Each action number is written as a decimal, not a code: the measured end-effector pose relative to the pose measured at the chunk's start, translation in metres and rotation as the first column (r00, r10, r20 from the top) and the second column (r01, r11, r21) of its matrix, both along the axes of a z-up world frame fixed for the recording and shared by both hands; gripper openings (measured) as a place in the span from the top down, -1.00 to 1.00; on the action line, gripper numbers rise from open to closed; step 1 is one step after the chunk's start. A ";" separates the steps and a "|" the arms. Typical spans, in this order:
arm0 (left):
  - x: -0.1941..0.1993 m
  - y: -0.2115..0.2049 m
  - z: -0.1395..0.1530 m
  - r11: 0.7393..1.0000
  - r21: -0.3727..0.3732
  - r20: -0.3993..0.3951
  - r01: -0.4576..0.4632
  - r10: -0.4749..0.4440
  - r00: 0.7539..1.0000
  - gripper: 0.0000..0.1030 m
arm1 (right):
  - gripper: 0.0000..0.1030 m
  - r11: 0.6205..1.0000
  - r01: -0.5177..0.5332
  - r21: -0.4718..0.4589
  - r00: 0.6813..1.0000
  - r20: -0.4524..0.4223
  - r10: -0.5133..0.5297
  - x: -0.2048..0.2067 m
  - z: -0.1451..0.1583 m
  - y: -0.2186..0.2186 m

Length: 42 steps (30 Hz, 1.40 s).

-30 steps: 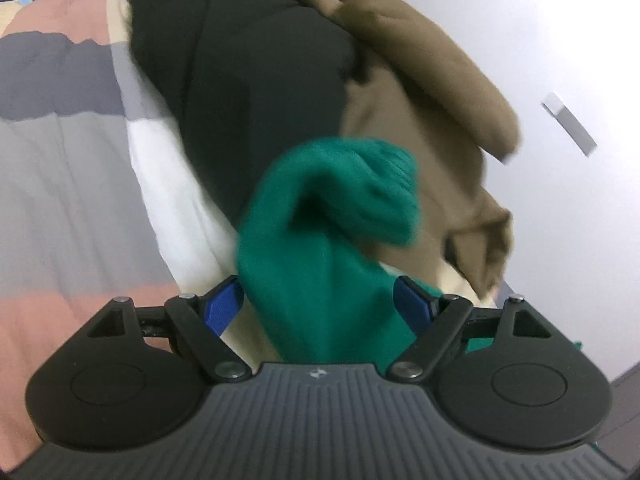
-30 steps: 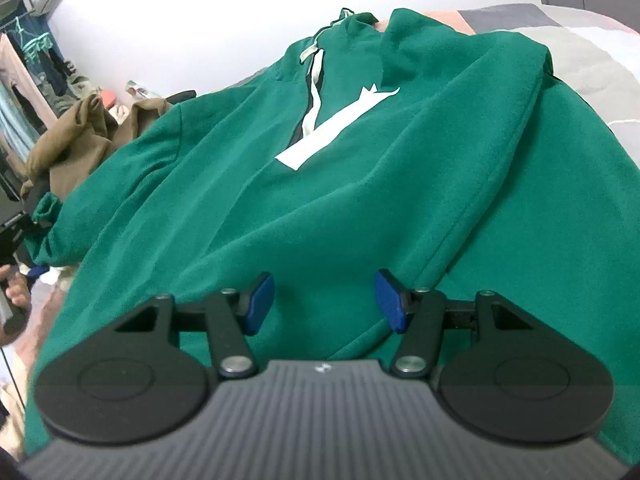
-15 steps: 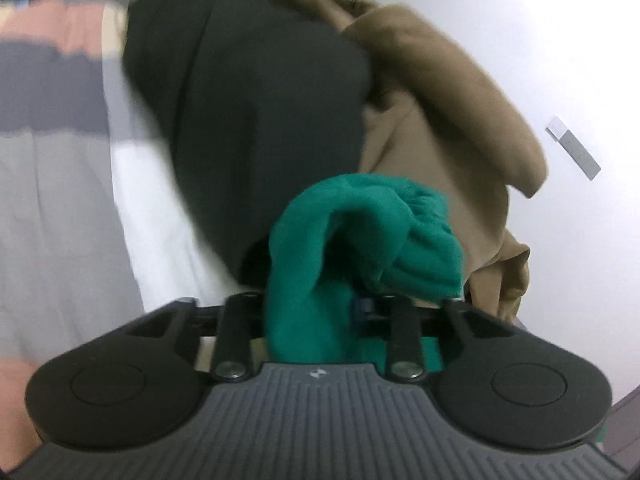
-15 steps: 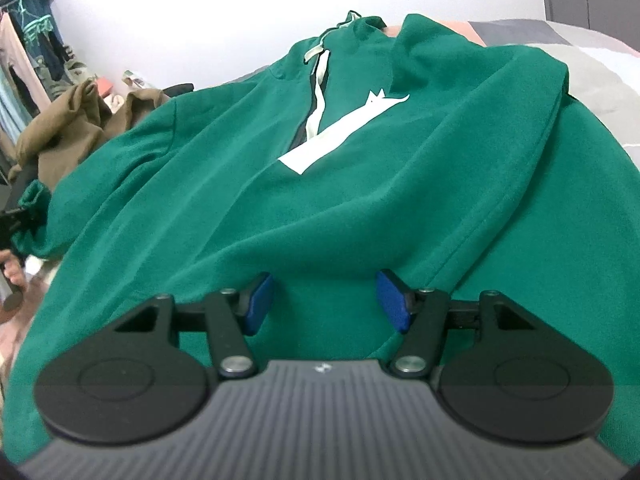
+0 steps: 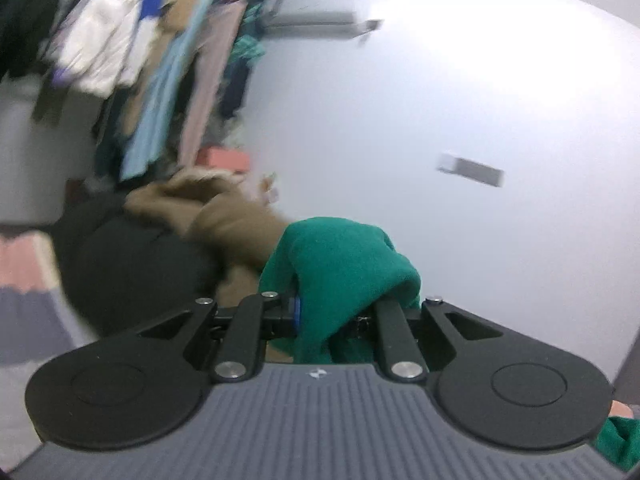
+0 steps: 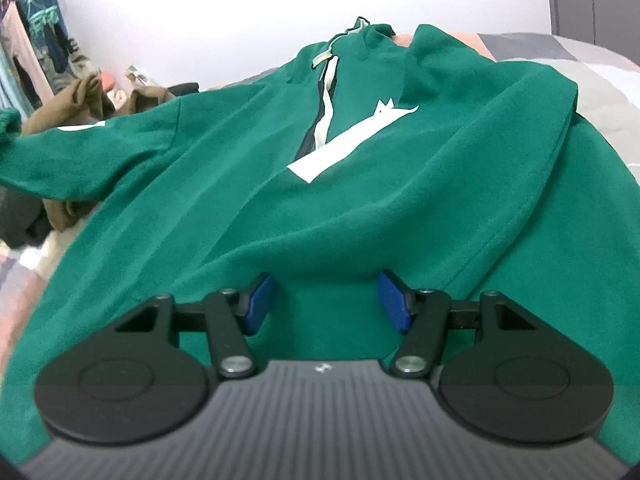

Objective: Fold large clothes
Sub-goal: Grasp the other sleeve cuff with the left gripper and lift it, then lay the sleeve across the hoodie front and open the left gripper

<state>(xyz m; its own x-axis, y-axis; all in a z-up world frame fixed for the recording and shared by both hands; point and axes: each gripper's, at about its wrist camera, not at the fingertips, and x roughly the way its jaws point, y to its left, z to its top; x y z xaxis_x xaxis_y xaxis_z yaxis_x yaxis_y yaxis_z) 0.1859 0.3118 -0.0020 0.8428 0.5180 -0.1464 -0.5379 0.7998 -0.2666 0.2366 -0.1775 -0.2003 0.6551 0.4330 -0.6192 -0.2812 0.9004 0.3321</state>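
The green fleece hoodie with a white chest print [image 6: 360, 184] lay spread on the patchwork quilt [image 6: 600, 80]. My left gripper [image 5: 336, 312] was closing, pinching its bunched sleeve cuff [image 5: 340, 264] (brown garment [image 5: 224, 216] at ten o'clock). My right gripper [image 6: 326, 300] hung open over the hem.

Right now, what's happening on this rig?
A person with a handheld gripper in each hand is folding a green hoodie spread on a bed. The left gripper is closing on the hoodie's sleeve cuff, held up off the bed. The right gripper hovers open over the hem. Brown clothes and black clothes lie alongside.
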 end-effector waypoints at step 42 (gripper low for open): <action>0.055 -0.261 -0.102 0.509 -0.358 -0.294 0.783 -0.857 0.423 -0.77 | -0.19 0.848 0.233 0.475 0.972 -0.135 -0.192 0.001 0.014 -0.105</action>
